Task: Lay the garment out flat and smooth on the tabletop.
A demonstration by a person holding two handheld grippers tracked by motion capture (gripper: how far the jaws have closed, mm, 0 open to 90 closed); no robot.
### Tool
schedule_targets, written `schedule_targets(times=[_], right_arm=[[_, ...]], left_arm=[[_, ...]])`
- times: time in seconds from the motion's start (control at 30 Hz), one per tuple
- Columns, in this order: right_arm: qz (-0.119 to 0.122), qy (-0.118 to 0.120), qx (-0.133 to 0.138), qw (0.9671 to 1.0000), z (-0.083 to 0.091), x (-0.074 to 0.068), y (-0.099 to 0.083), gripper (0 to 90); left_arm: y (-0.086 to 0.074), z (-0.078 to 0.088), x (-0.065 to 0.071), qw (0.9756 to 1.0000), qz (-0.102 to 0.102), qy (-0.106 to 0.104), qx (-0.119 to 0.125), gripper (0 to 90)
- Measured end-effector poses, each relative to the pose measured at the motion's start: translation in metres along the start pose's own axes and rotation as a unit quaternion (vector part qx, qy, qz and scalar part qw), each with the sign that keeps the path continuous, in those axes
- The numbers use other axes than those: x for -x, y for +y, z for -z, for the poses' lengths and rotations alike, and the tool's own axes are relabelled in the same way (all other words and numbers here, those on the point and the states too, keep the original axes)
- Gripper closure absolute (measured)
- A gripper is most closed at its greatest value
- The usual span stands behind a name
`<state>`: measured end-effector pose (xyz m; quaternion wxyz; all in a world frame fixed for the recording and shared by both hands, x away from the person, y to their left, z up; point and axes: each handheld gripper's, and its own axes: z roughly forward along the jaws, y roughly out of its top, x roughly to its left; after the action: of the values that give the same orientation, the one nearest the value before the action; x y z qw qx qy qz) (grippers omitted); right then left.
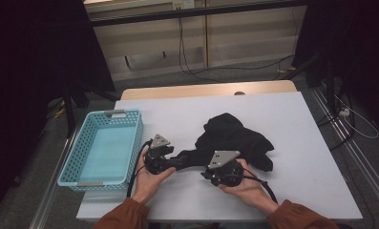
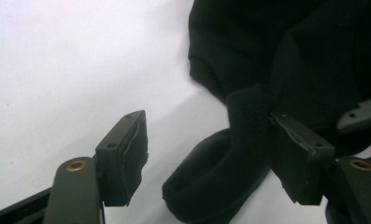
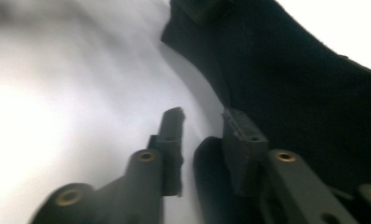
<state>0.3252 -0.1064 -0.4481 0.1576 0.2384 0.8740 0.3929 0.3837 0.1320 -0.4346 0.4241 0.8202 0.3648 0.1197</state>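
A crumpled black garment [image 1: 235, 136] lies in the middle of the white table [image 1: 301, 152], with one sleeve reaching left. My left gripper [image 1: 176, 162] sits at that sleeve's end. In the left gripper view the left gripper [image 2: 211, 158] stands wide open around a fold of the black cloth [image 2: 230, 154]. The cloth rests against the right pad [image 2: 297, 158] and stays apart from the other. My right gripper [image 1: 215, 167] is at the garment's near edge. In the blurred right gripper view the right gripper [image 3: 206, 140] shows a narrow gap, with the black cloth [image 3: 304, 93] beside and under one finger [image 3: 241, 140].
A light blue plastic basket [image 1: 113, 113] with nothing in it stands at the table's left side, close to my left hand. Bare white tabletop lies right of and behind the garment. Beyond the far edge, cables cross the floor.
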Motion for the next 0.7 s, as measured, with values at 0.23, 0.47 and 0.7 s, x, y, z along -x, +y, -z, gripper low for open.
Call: schedule_targets(times=[0.23,0.47,0.7], right_arm=[[0.012,-0.011,-0.014,0.9998,-0.009,-0.0025,-0.0033,60.5],[0.016,-0.011,0.013,0.9997,-0.0037,-0.0019,0.0013,60.5],[0.012,-0.01,-0.011,0.9998,-0.0122,0.0008,-0.003,60.4]], left_arm=[[-0.0007,-0.0012,-0.0004,1.0,-0.006,0.004,-0.006,30.4],[-0.001,-0.002,-0.0006,1.0,-0.005,0.005,-0.006,29.6],[-0.0013,-0.0019,-0.0007,0.9999,-0.007,0.006,-0.009,29.0]])
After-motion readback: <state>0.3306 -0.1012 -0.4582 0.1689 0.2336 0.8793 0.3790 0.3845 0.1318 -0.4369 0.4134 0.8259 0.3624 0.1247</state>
